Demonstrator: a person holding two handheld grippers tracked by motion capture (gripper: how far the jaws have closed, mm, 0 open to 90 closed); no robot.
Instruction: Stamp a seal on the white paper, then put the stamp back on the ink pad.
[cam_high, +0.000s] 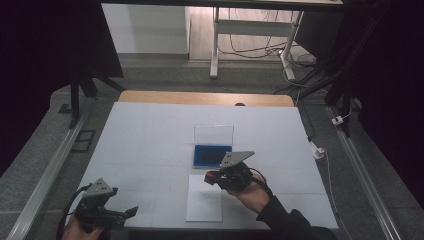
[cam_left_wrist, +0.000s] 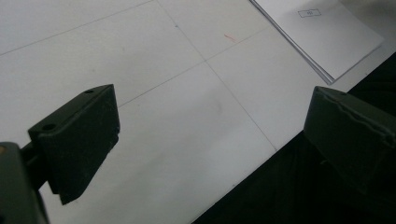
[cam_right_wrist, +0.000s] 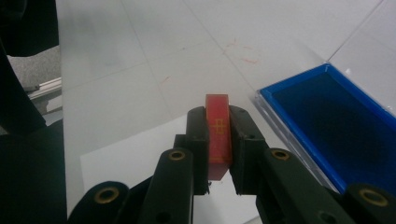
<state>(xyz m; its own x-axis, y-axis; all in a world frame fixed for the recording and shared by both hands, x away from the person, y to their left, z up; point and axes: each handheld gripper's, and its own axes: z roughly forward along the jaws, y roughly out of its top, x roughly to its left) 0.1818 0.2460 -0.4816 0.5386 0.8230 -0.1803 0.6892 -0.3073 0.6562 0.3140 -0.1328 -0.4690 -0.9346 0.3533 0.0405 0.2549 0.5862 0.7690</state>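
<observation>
Right tongs (cam_right_wrist: 218, 154) pinch a flat red stamp (cam_right_wrist: 218, 135), perhaps gold-lettered; left tongs (cam_left_wrist: 210, 135) spread.

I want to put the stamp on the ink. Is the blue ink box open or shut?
Open. The blue ink box has its clear lid standing up behind it, and the dark blue pad lies bare in the right gripper view.

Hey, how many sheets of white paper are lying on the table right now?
1. The white paper lies near the table's front edge, just in front of the blue ink pad. It may be a thin stack, so more sheets could be underneath.
</observation>
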